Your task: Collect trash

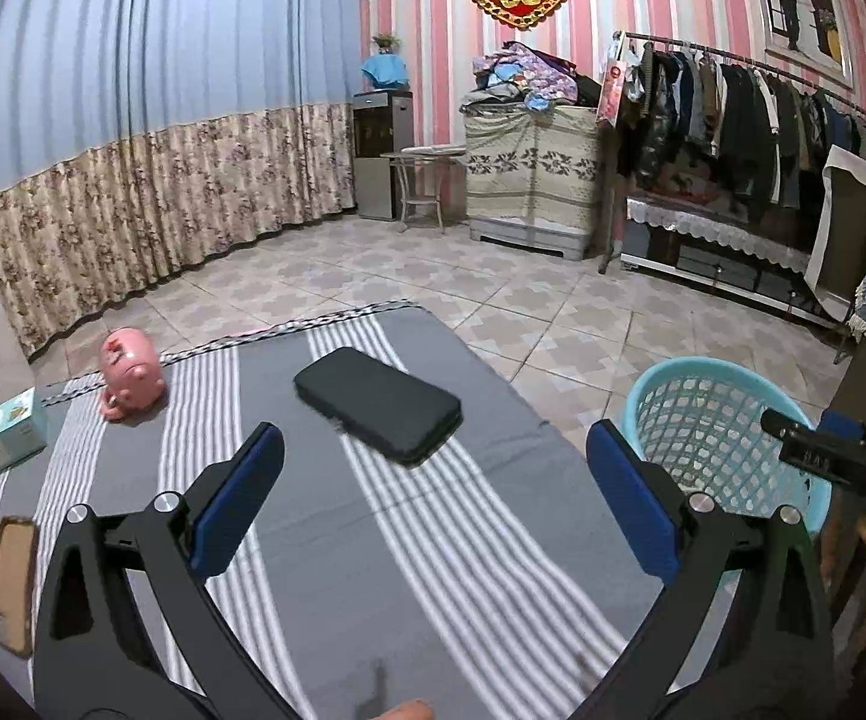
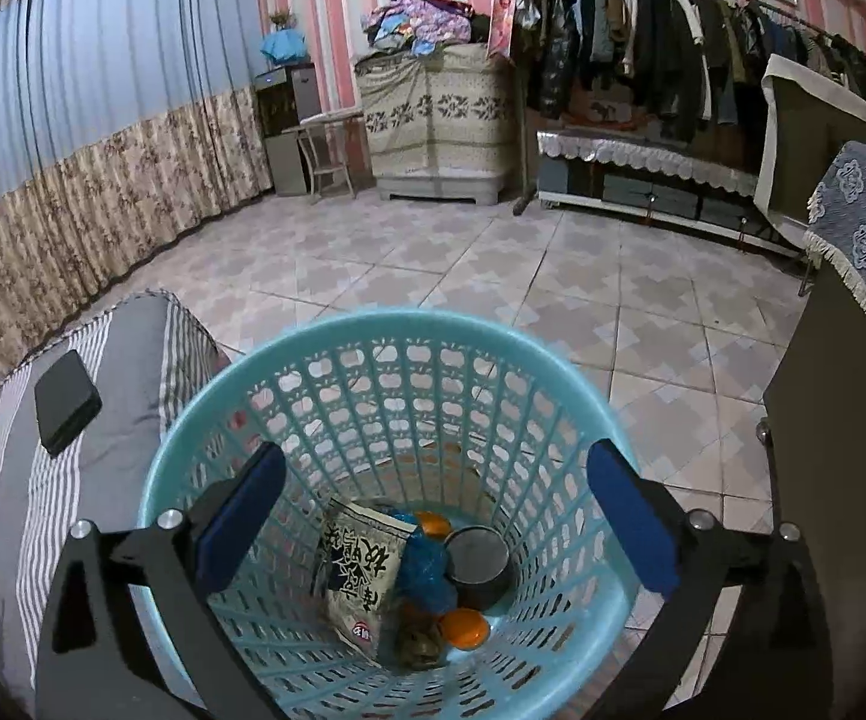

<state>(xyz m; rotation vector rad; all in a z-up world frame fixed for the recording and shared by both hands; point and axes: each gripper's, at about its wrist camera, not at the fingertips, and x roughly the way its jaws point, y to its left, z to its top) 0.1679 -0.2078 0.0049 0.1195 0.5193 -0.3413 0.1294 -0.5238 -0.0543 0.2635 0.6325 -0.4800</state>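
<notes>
A light blue mesh trash basket [image 2: 325, 348] stands on the floor beside the bed; it also shows in the left wrist view [image 1: 661, 378]. Inside lie a printed snack wrapper [image 2: 361, 576], a blue crumpled wrapper [image 2: 424, 570], orange peel pieces [image 2: 463, 627] and a dark round tin [image 2: 478, 561]. My right gripper [image 2: 436, 471] is open and empty, held over the basket's mouth. My left gripper [image 1: 433, 450] is open and empty above the grey striped bed [image 1: 433, 540], just short of a black phone [image 1: 379, 402].
On the bed are a pink piggy bank [image 1: 130, 375], a small teal box [image 1: 13, 429] and a brown flat object [image 1: 10, 582]. A cabinet with a blue cloth [image 2: 853, 312] stands right of the basket. Tiled floor [image 2: 493, 276] lies beyond, with a clothes rack [image 2: 673, 48].
</notes>
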